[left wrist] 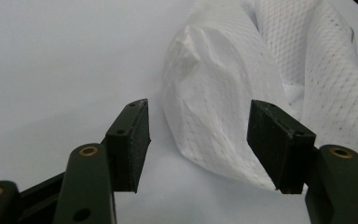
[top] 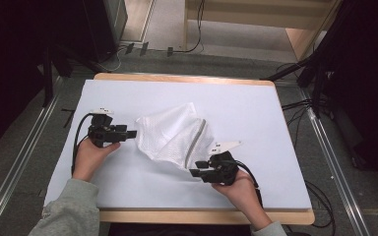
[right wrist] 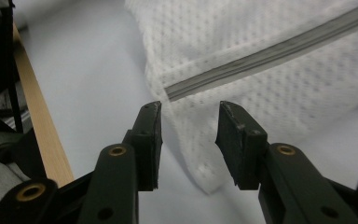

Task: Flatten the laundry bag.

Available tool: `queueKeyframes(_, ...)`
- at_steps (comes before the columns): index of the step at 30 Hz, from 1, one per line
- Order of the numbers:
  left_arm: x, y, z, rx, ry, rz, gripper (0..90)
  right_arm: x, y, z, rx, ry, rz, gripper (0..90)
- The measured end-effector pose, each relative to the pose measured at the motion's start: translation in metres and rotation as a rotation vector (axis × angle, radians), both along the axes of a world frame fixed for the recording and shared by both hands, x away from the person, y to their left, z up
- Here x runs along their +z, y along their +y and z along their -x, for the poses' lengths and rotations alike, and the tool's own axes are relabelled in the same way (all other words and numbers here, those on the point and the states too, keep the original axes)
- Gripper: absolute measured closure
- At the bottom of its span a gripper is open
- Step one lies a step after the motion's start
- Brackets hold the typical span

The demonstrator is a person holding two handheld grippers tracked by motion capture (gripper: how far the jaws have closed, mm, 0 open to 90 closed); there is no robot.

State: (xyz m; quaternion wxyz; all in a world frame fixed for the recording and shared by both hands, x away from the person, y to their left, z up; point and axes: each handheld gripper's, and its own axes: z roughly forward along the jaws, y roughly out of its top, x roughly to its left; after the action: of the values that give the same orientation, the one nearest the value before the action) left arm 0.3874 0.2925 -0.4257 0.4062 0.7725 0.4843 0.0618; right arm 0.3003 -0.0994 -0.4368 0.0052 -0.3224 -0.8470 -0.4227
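A crumpled white mesh cloth point(top: 172, 135) with a grey zip strip point(top: 197, 142) lies in the middle of the table. My left gripper point(top: 132, 133) points right at the cloth's left edge. In the left gripper view the jaws of that gripper point(left wrist: 198, 109) stand wide open, with a bulging fold of the cloth point(left wrist: 214, 93) just beyond them and no pad touching it. My right gripper point(top: 195, 168) sits at the cloth's front right corner. In the right gripper view it point(right wrist: 189, 109) is open over that corner point(right wrist: 270, 88), below the zip's end point(right wrist: 261, 53), pads clear of the mesh.
A white sheet point(top: 256, 103) covers the table, whose wooden front edge point(top: 202, 216) shows near me. Black stands and cables point(top: 300, 105) sit on the floor to both sides. Bare sheet lies around the cloth on all sides.
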Motion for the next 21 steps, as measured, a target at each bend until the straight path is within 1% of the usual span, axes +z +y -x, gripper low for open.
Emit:
queueKeyframes(1,0.0,0.0,-0.002,-0.003,0.006,0.0,39.6,0.002,-0.005,-0.001,-0.017,-0.014,0.001,60.1)
queueKeyframes(3,-0.001,-0.001,-0.007,-0.009,0.01,-0.003,39.1,0.005,-0.013,-0.003,-0.042,-0.024,-0.001,59.6)
queueKeyframes(5,-0.001,-0.003,-0.011,-0.017,0.008,-0.021,38.7,0.006,-0.019,-0.007,-0.065,-0.036,-0.002,59.4)
queueKeyframes(6,-0.002,-0.004,-0.013,-0.014,-0.005,-0.02,38.6,0.006,-0.022,-0.01,-0.077,-0.043,0.002,59.5)
queueKeyframes(7,-0.002,-0.004,-0.014,-0.017,-0.009,-0.019,38.5,0.005,-0.024,-0.013,-0.087,-0.048,0.008,59.5)
queueKeyframes(10,-0.003,-0.009,-0.02,-0.027,-0.002,-0.021,38.2,0.003,-0.03,-0.025,-0.12,-0.051,0.018,59.3)
queueKeyframes(11,-0.003,-0.011,-0.022,-0.03,0.001,-0.032,38.3,0.001,-0.031,-0.03,-0.132,-0.046,0.021,58.9)
queueKeyframes(12,-0.005,-0.012,-0.024,-0.035,0.005,-0.03,38.5,0.0,-0.033,-0.035,-0.144,-0.045,0.024,58.8)
queueKeyframes(15,-0.007,-0.018,-0.029,-0.045,0.024,-0.043,41.8,-0.004,-0.037,-0.049,-0.172,-0.05,0.03,57.9)
queueKeyframes(17,-0.01,-0.02,-0.031,-0.041,0.037,-0.041,44.7,-0.008,-0.04,-0.059,-0.193,-0.053,0.038,55.9)
queueKeyframes(18,-0.011,-0.021,-0.032,-0.043,0.045,-0.034,48.8,-0.009,-0.041,-0.064,-0.207,-0.045,0.042,55.4)
queueKeyframes(19,-0.012,-0.021,-0.033,-0.039,0.056,-0.037,50.0,-0.011,-0.043,-0.069,-0.216,-0.045,0.048,54.4)
queueKeyframes(20,-0.013,-0.021,-0.035,-0.043,0.074,-0.032,56.1,-0.012,-0.044,-0.074,-0.226,-0.042,0.049,54.0)
queueKeyframes(21,-0.015,-0.021,-0.036,-0.04,0.082,-0.026,60.1,-0.014,-0.046,-0.079,-0.235,-0.036,0.047,53.4)
